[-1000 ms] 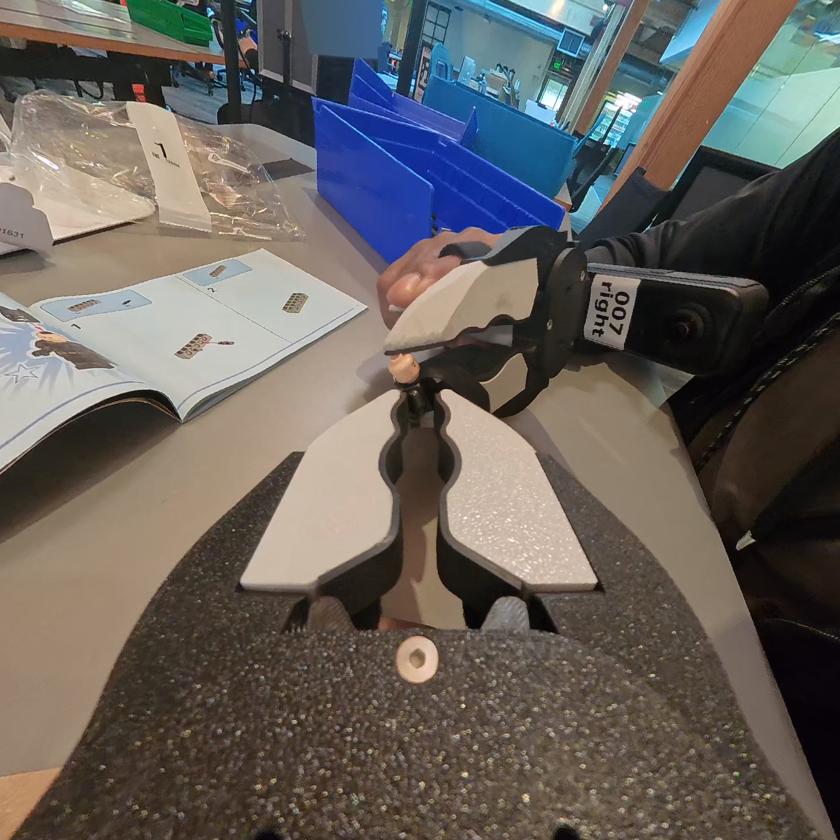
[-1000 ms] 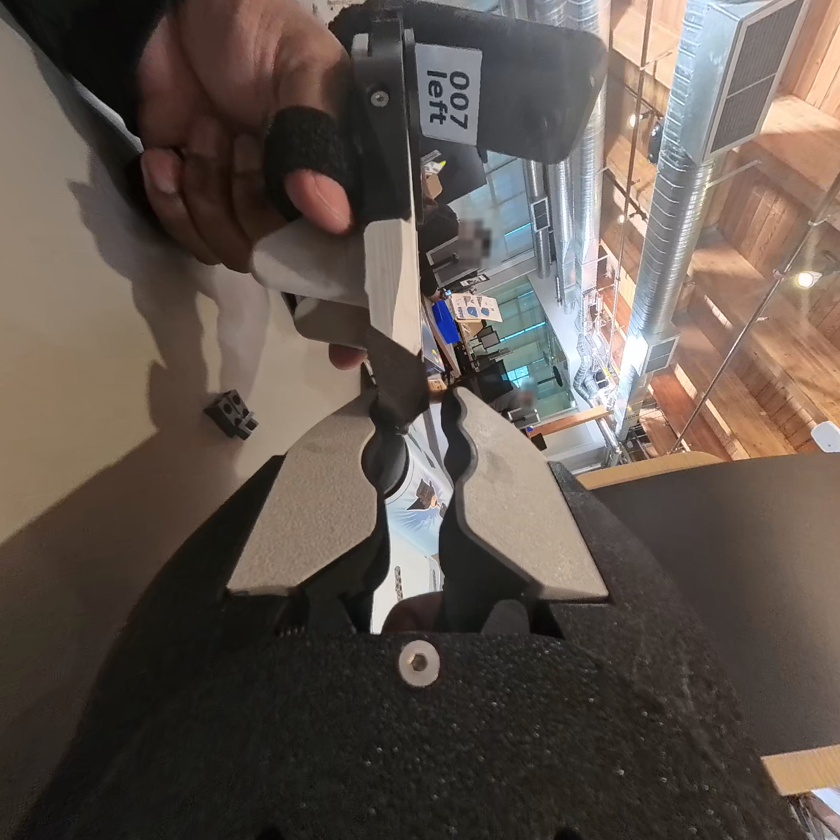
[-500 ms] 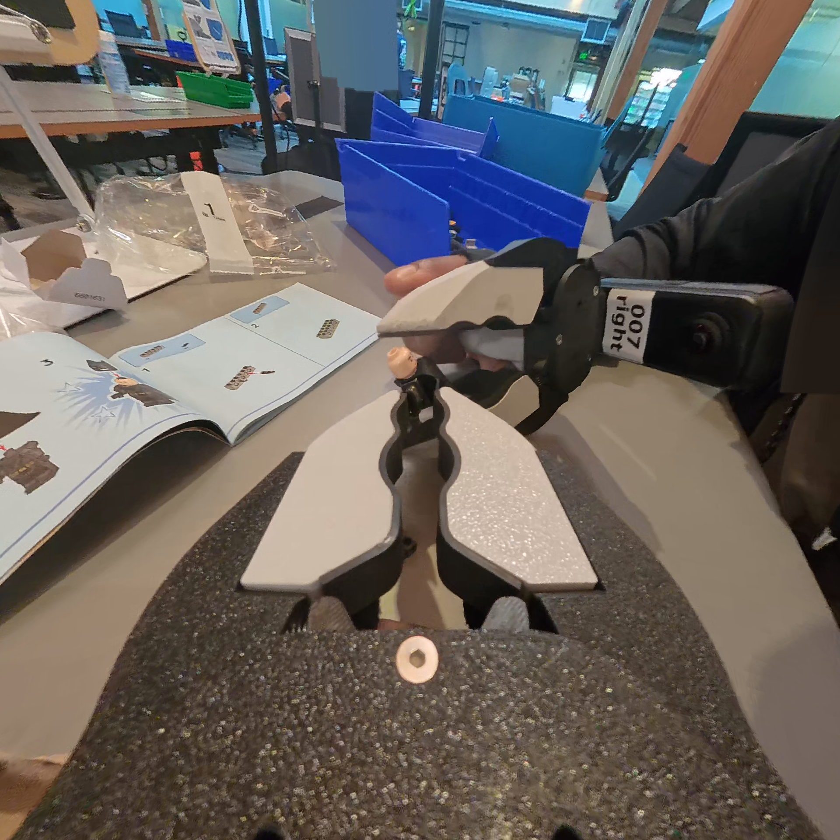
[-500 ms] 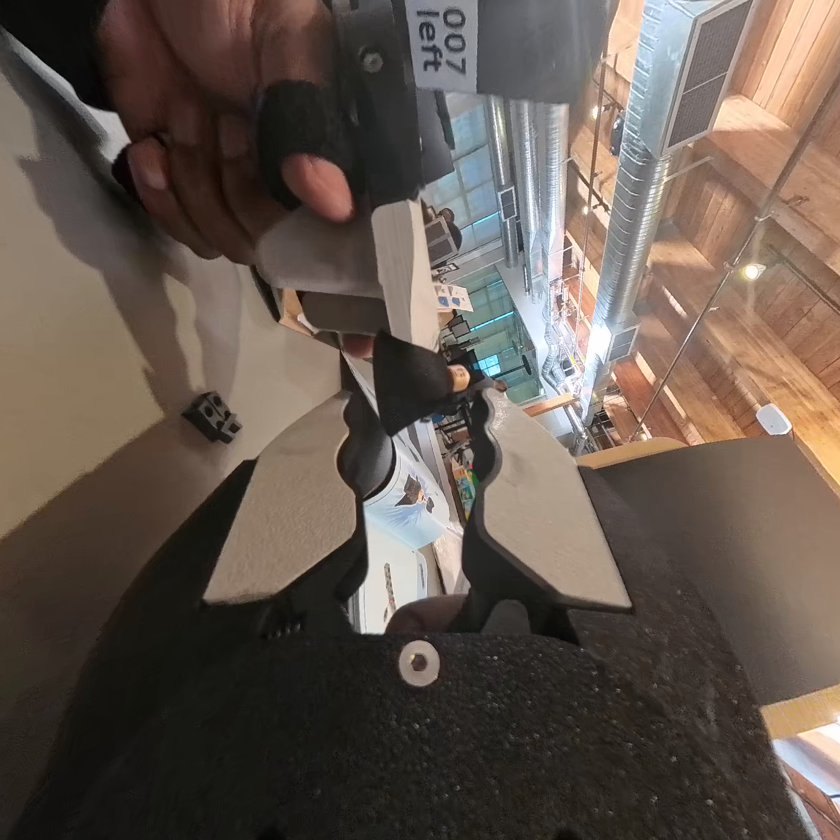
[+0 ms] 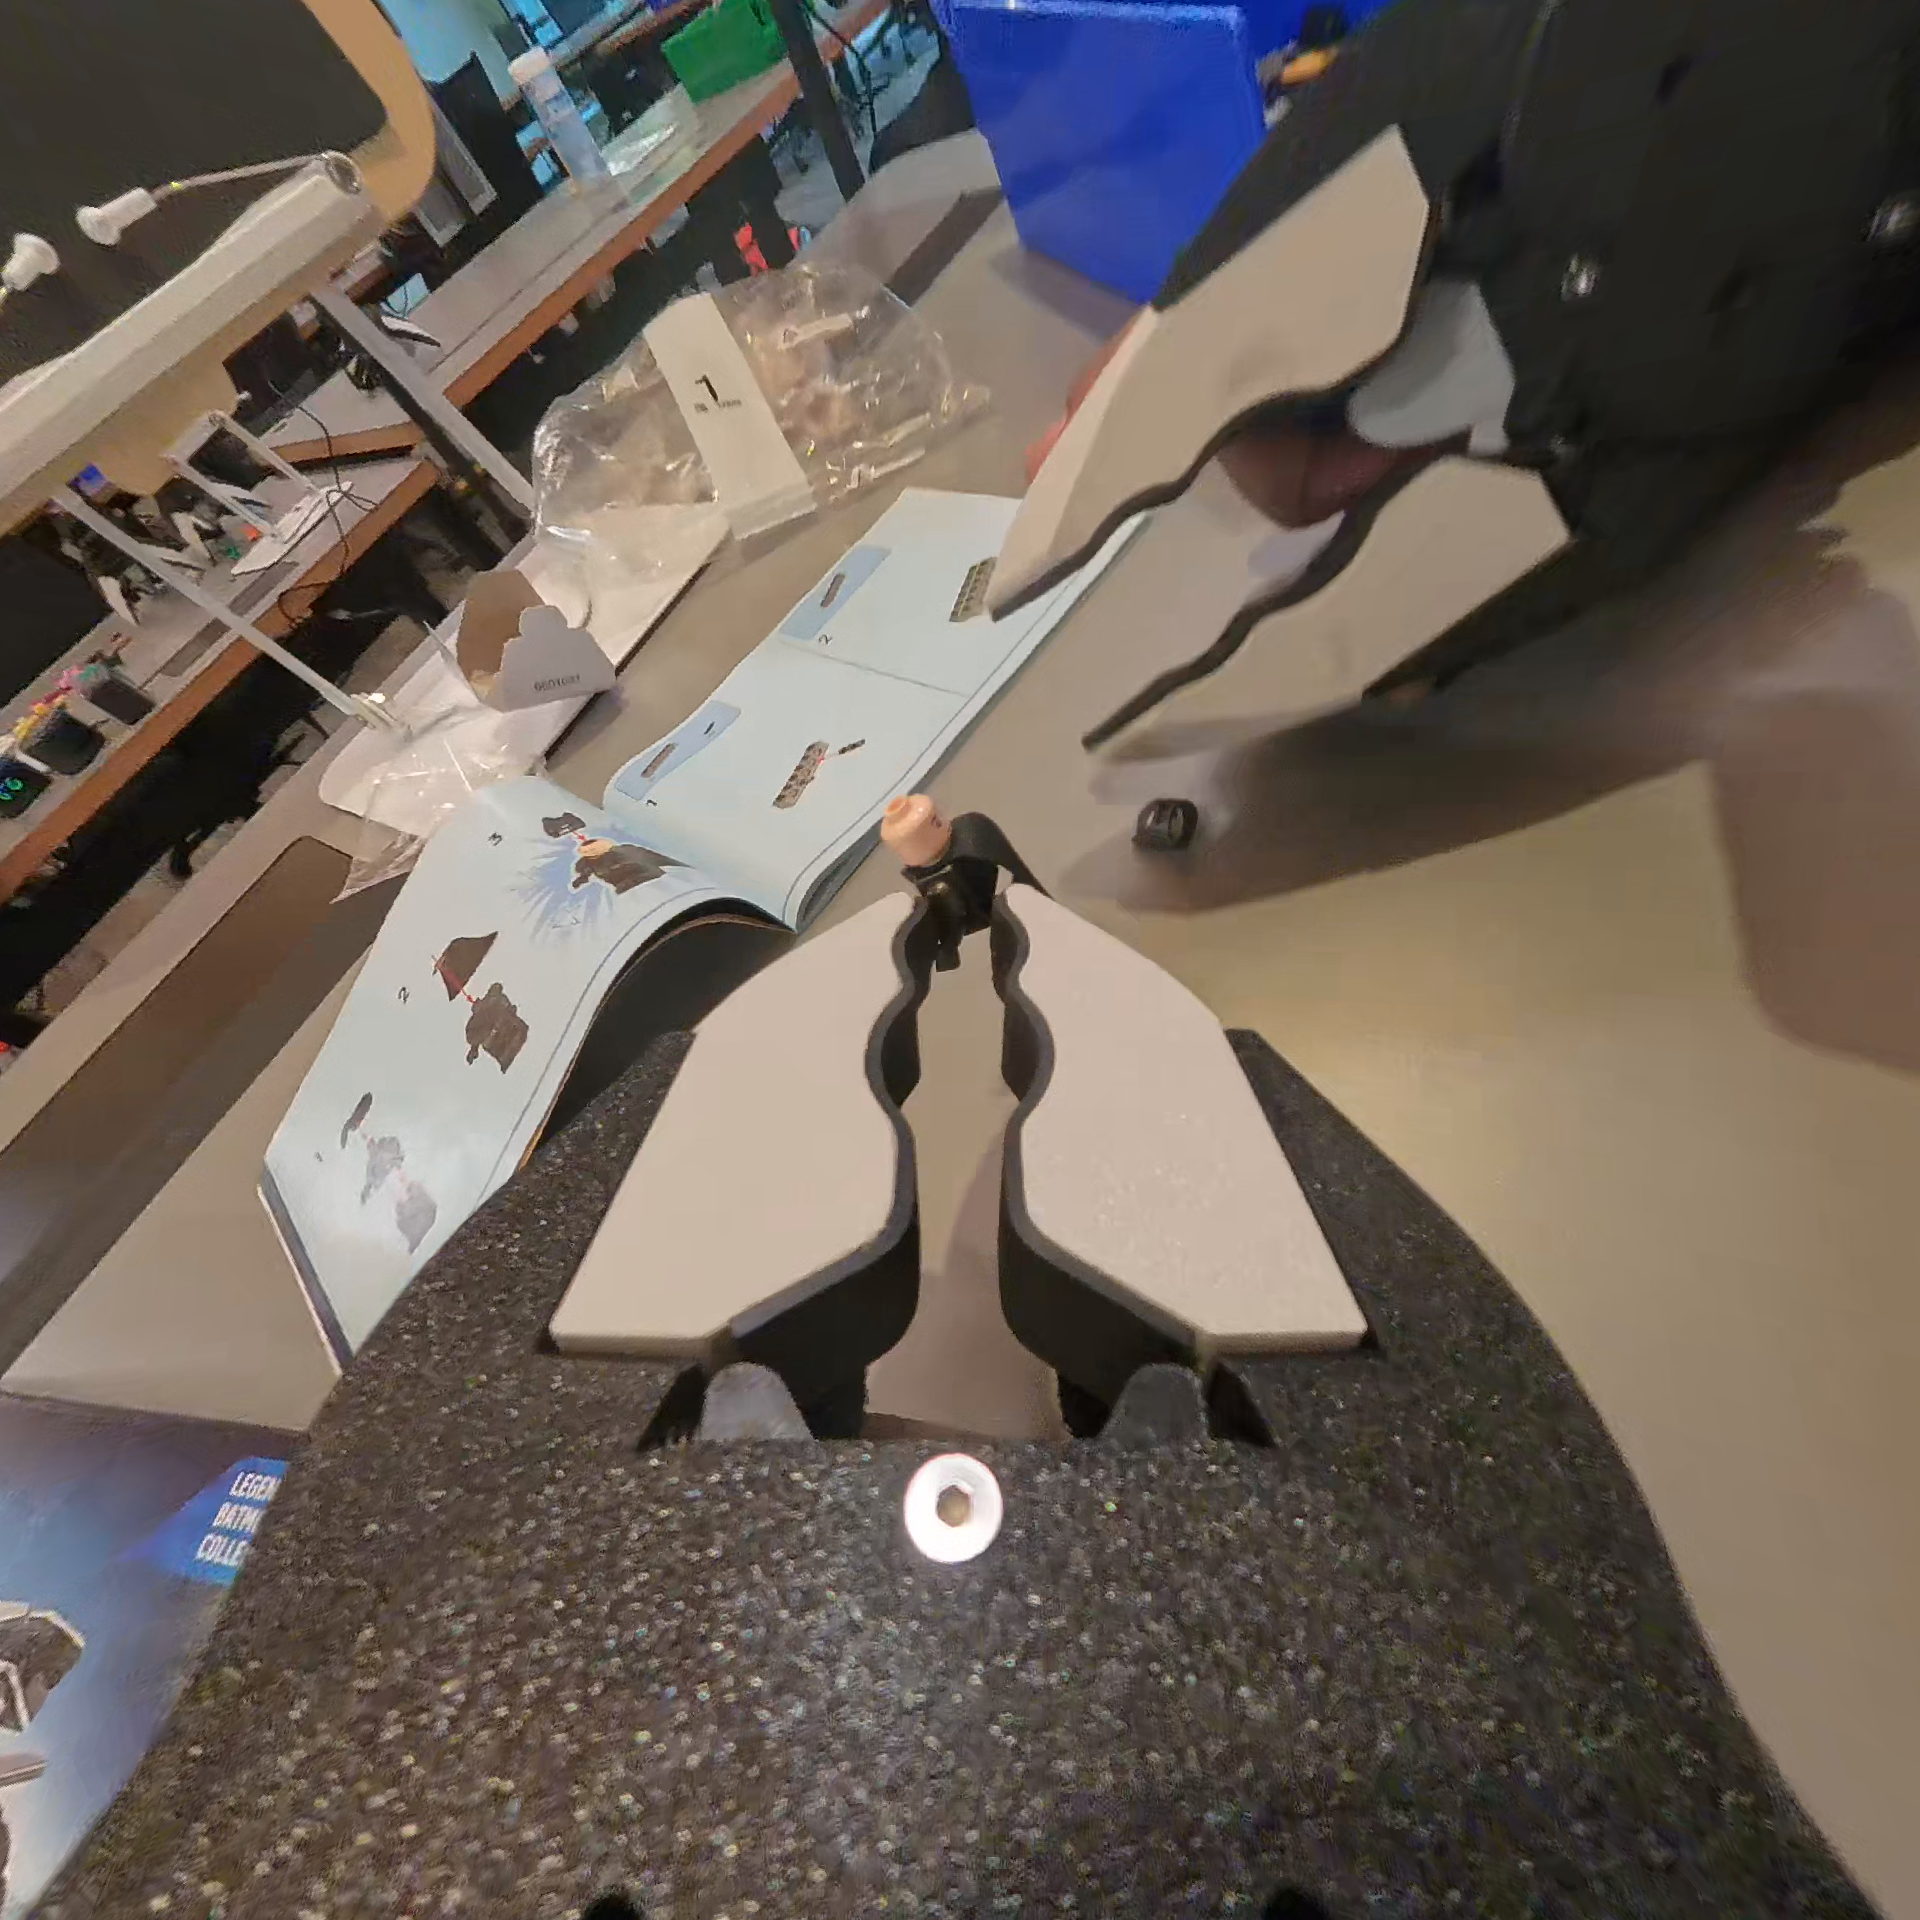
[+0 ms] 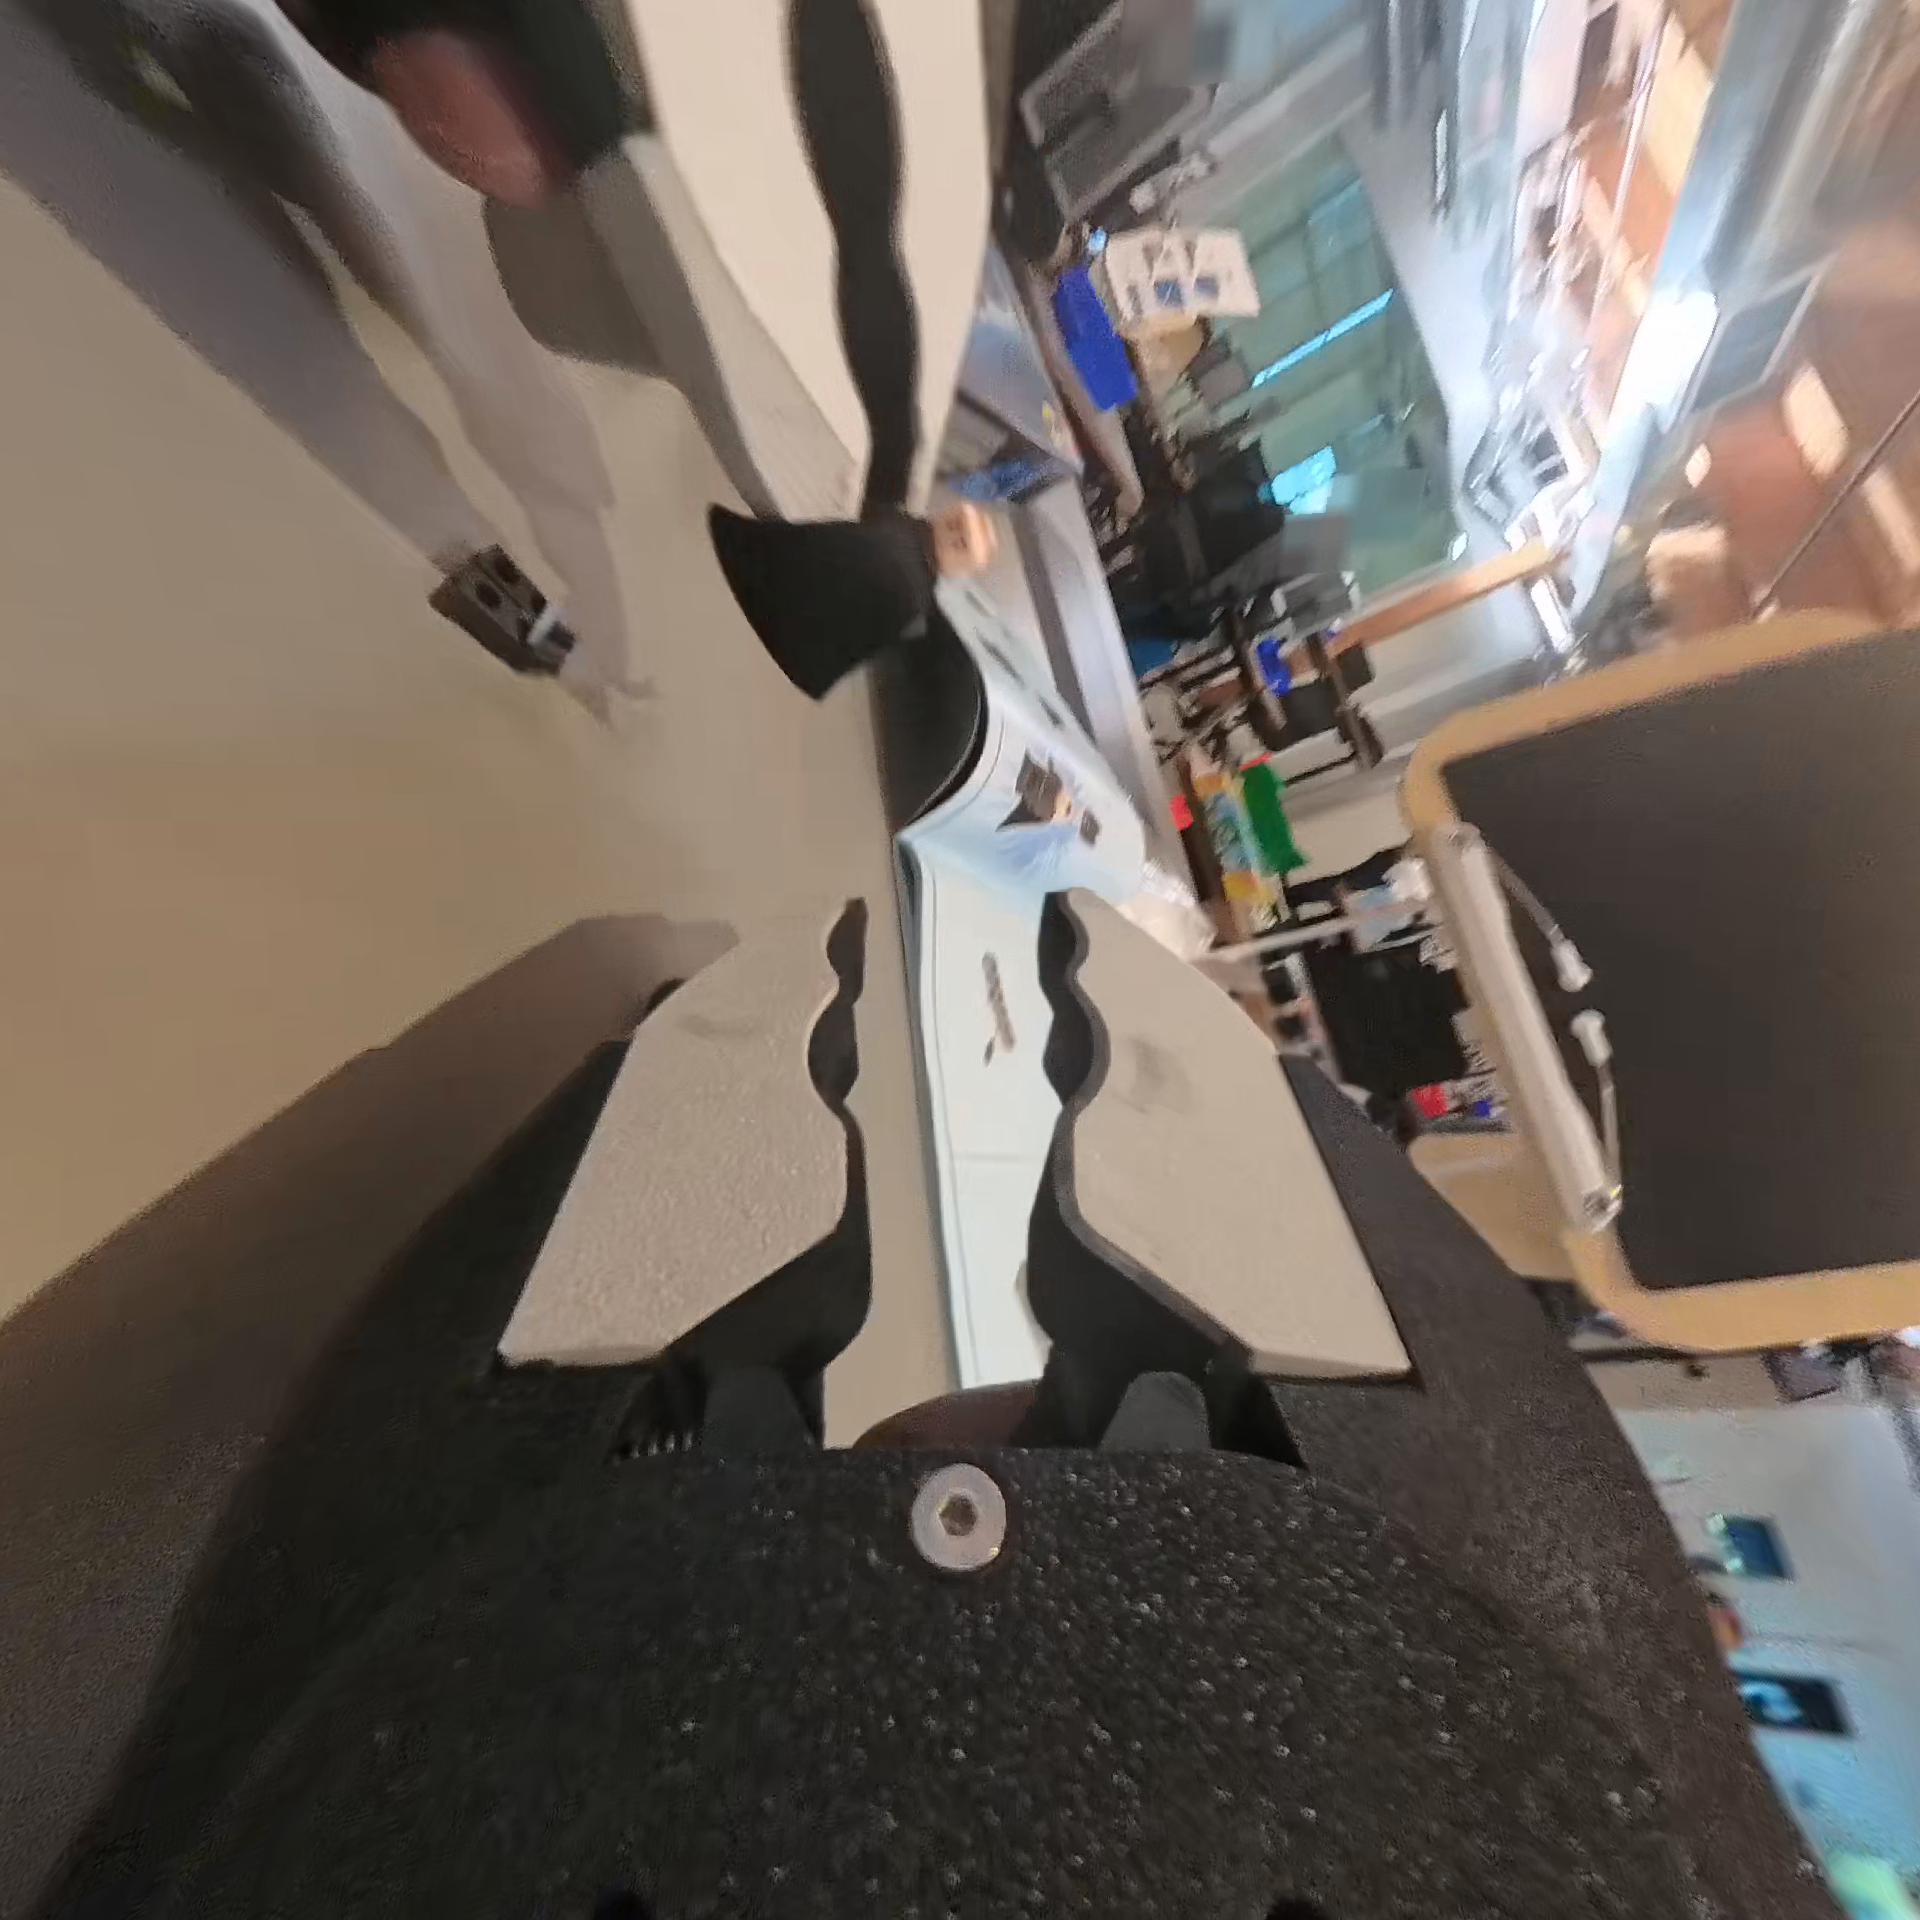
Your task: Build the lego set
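The left tongs [image 5: 958, 906], flat grey wavy-edged fingers, pinch a tiny black-caped toy figure [image 5: 954, 868] with a smooth peach head above the matte grey worktop [image 5: 1455, 1039], while the right tongs [image 6: 951, 925] gape with nothing between them, near a small black brick [image 6: 499, 608] and a glossy pale-blue booklet [image 5: 727, 790].
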The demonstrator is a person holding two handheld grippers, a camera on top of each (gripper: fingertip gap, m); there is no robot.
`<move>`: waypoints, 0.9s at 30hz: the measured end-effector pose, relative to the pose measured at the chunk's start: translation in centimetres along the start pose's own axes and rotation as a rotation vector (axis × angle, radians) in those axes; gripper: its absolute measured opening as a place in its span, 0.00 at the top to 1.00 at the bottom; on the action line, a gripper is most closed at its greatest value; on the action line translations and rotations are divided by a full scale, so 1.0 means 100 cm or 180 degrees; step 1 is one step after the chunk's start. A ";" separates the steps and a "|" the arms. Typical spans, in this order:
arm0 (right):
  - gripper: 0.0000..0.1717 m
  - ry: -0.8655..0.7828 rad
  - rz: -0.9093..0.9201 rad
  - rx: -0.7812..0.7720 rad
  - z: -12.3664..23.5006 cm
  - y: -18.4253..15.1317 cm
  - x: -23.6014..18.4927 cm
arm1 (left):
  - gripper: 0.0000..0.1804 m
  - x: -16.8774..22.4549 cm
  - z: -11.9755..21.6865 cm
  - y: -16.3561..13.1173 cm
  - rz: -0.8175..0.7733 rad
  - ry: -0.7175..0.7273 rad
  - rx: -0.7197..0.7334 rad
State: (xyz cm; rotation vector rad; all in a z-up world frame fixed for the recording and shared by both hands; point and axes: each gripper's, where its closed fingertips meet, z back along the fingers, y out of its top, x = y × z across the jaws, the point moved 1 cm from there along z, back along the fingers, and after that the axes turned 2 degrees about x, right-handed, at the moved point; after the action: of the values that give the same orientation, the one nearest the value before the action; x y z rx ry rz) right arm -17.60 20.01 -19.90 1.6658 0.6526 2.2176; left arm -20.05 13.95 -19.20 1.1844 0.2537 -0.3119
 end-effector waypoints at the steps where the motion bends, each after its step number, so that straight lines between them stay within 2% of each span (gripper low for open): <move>1: 0.82 0.0082 -0.0119 -0.0066 0.003 -0.006 -0.001 | 0.94 0.001 -0.001 -0.001 -0.0041 0.0007 -0.0021; 5: 0.88 0.0399 -0.0611 -0.0229 0.013 -0.025 -0.009 | 0.94 0.005 -0.004 -0.002 -0.0068 0.0007 -0.0044; 8: 0.88 0.0433 -0.0725 -0.0257 0.014 -0.029 -0.011 | 0.94 0.007 -0.006 -0.002 -0.0071 0.0010 -0.0048; 19: 0.87 0.0086 -0.0358 -0.0033 0.003 -0.012 -0.009 | 0.94 0.021 -0.016 -0.005 -0.0460 0.0103 -0.0211; 27: 0.89 0.0176 -0.0989 0.0205 0.015 -0.002 0.002 | 0.94 0.027 -0.024 -0.011 -0.0698 0.0292 -0.0448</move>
State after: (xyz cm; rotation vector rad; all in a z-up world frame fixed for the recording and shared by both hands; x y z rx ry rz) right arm -16.21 20.53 -19.44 1.4230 0.9365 2.0442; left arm -18.01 15.52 -22.01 1.0343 0.4801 -0.4248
